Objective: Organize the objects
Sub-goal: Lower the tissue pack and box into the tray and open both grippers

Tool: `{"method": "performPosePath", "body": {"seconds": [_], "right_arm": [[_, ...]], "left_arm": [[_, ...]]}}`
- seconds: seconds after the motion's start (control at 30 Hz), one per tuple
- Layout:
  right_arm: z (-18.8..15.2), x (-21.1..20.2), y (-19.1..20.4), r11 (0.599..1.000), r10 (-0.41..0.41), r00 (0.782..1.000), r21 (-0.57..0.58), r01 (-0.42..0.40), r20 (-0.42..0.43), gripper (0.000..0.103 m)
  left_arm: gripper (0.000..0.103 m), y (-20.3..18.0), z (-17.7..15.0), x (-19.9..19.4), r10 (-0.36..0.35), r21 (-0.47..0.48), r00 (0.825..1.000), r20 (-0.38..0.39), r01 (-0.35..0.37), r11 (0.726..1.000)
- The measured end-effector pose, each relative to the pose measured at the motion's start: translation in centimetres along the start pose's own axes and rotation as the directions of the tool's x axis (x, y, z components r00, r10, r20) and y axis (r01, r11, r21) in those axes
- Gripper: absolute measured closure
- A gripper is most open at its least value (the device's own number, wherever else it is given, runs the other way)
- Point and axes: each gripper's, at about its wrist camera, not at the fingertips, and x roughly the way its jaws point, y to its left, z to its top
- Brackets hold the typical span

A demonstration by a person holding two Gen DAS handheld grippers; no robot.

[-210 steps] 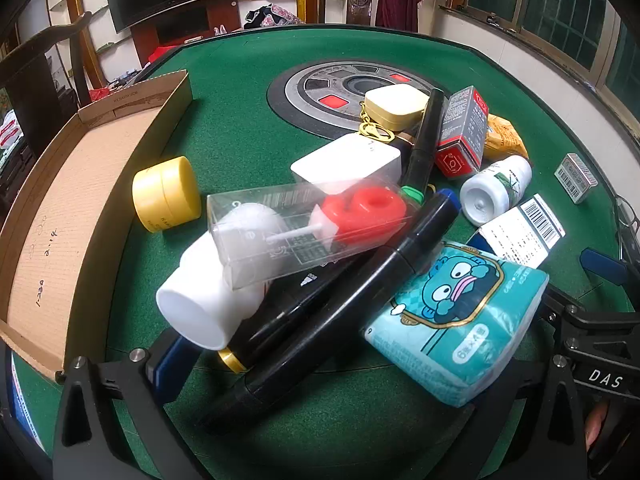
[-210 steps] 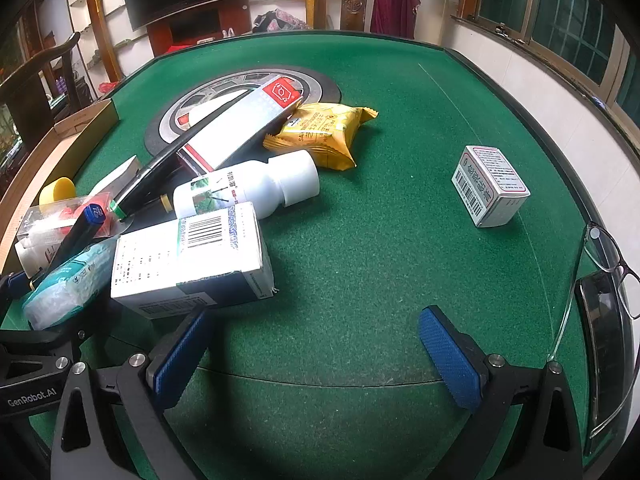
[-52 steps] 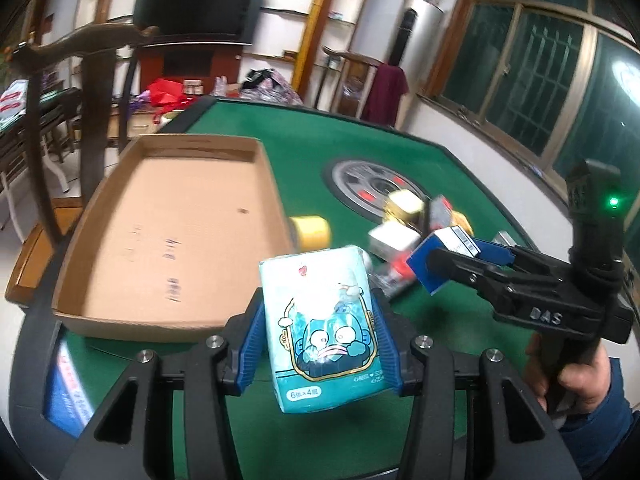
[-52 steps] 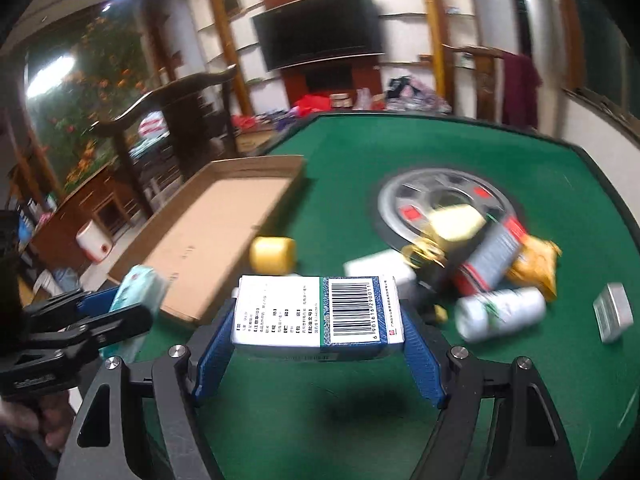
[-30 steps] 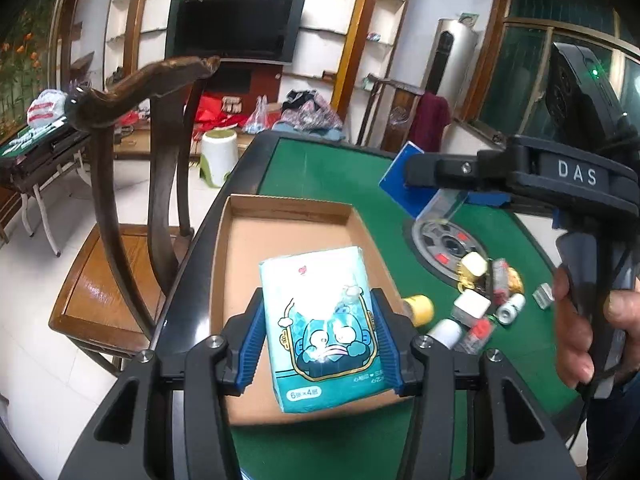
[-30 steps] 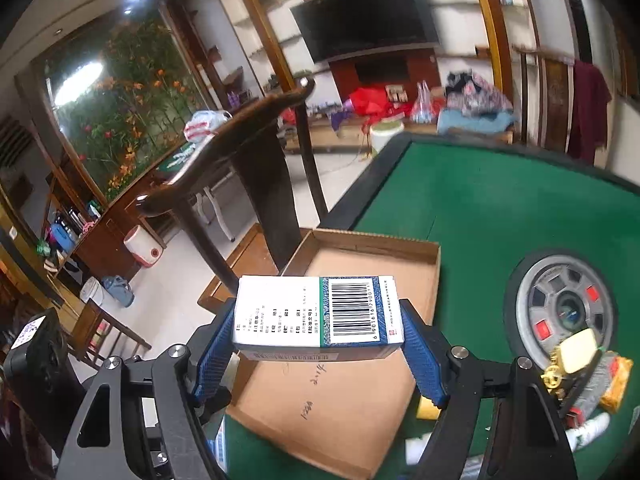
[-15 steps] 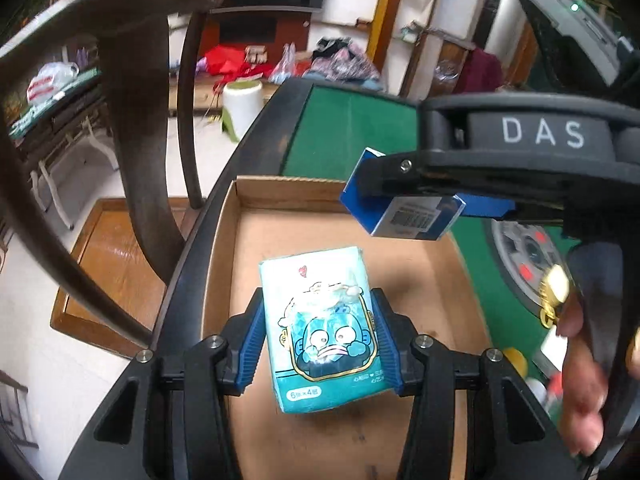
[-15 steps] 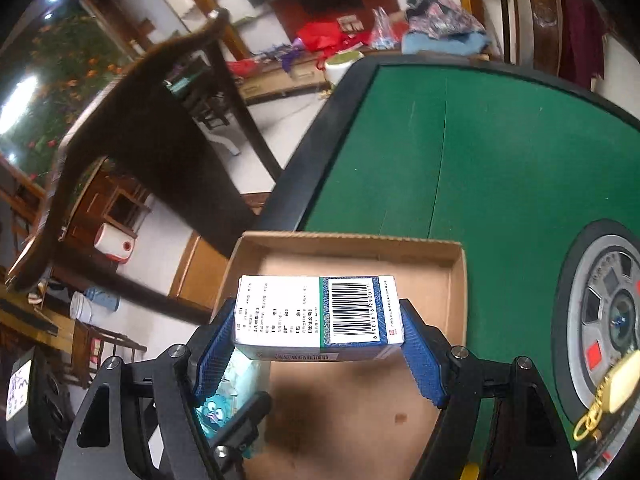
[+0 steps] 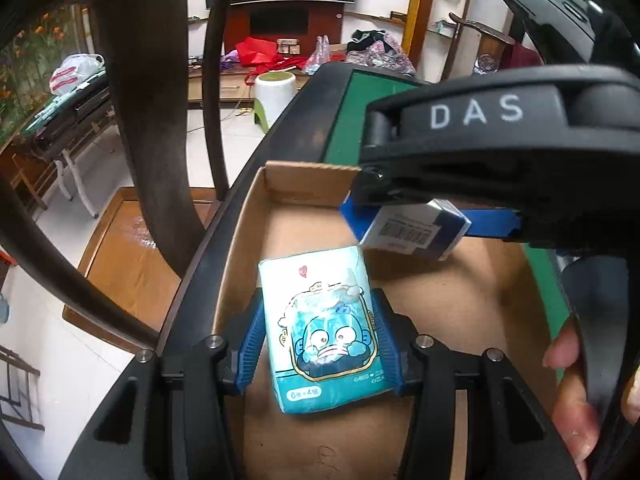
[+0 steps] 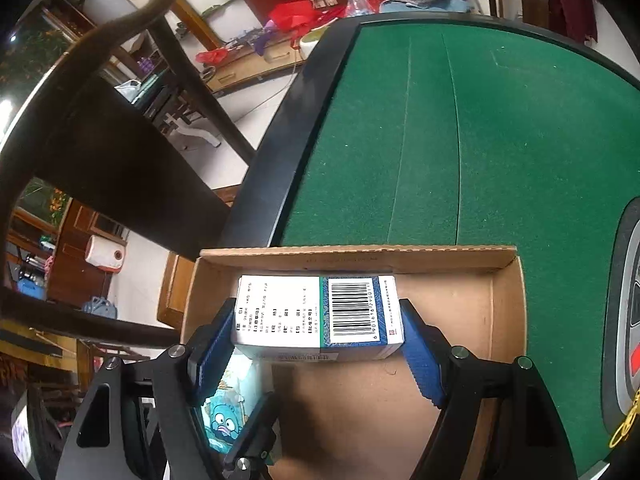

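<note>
Tissue pack (image 9: 320, 324), teal with a cartoon face: lower centre of the left wrist view, clamped between the blue pads of the left gripper (image 9: 318, 348), above the floor of the cardboard tray (image 9: 304, 184). It shows again at lower left of the right wrist view (image 10: 224, 420).

Medicine box (image 10: 318, 316), white and blue with a barcode: centre of the right wrist view, clamped by its two ends between the pads of the right gripper (image 10: 318, 346), close to the tray's far wall (image 10: 360, 258). In the left wrist view the box (image 9: 416, 232) sits right of centre, just beyond the tissue pack.

Cardboard tray: brown floor bare where visible; whether either item touches it cannot be told.

Green felt table (image 10: 460, 140): upper right of the right wrist view, black rim. Dark wooden chair (image 9: 148, 128): left of the left wrist view, beside the table edge. Right hand (image 9: 576, 400): lower right of the left wrist view, on the gripper handle.
</note>
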Motion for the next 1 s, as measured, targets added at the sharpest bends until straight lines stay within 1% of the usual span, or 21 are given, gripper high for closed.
{"method": "performPosePath", "body": {"seconds": [0.07,0.13,0.2,0.27,0.33,0.4,0.47,0.53,0.6,0.73,0.87,0.97,1.0], "right_arm": [[0.1,0.5,0.4,1.000,-0.013,1.000,-0.018,0.013,0.003,0.021],[0.2,0.1,1.0,0.998,-0.036,0.999,-0.045,0.037,0.023,0.021],[0.2,0.1,1.4,0.997,-0.048,0.998,-0.059,0.050,0.029,0.020],[0.3,0.4,1.6,0.996,-0.061,0.998,-0.064,0.062,0.019,0.020],[0.3,0.9,1.6,0.995,-0.073,0.997,-0.068,0.074,0.011,0.019],[0.5,1.1,1.4,0.996,-0.070,0.997,-0.062,0.070,-0.007,0.018],[0.5,1.0,1.0,0.996,-0.067,0.998,-0.054,0.066,-0.021,0.017],[0.6,0.8,0.8,0.996,-0.062,0.998,-0.060,0.061,-0.015,0.016],[0.6,0.6,0.8,0.996,-0.059,0.998,-0.066,0.058,-0.010,0.015],[0.3,-0.6,0.1,0.998,-0.032,0.999,-0.050,0.033,0.020,0.014],[-0.7,-2.5,-1.2,0.999,0.009,0.999,-0.038,-0.007,0.046,0.013],[-2.0,-4.4,-3.0,0.998,0.062,0.996,-0.009,-0.062,0.059,0.013],[-2.6,-5.1,-3.7,0.997,0.075,0.995,-0.009,-0.074,0.063,0.013]], "left_arm": [[0.054,0.3,-0.2,0.2,-0.001,-0.012,1.000,0.000,0.001,1.000],[0.053,0.3,-0.1,0.1,-0.007,-0.017,1.000,0.011,0.007,1.000],[0.053,0.1,-0.2,0.2,0.008,-0.009,1.000,0.014,-0.007,1.000],[0.053,0.2,0.0,0.2,0.010,-0.012,1.000,0.015,-0.010,1.000],[0.051,0.4,0.1,0.1,-0.002,-0.021,1.000,0.019,0.002,1.000],[0.050,0.3,0.2,0.2,0.001,-0.013,1.000,0.015,-0.001,1.000],[0.047,0.0,0.3,0.3,0.001,0.000,1.000,0.010,-0.001,1.000],[0.037,0.0,0.6,0.5,-0.014,0.003,1.000,0.004,0.014,1.000],[0.033,0.0,0.7,0.4,-0.022,-0.005,1.000,0.001,0.022,1.000],[0.031,0.3,1.0,-0.4,-0.024,-0.033,1.000,0.018,0.025,0.999],[0.030,0.3,0.6,-1.4,-0.017,-0.034,0.999,0.031,0.018,0.999],[0.029,-0.1,0.2,-2.4,-0.013,-0.028,0.999,0.042,0.014,0.999],[0.029,0.0,-0.1,-3.0,-0.020,-0.023,0.998,0.056,0.021,1.000]]}}
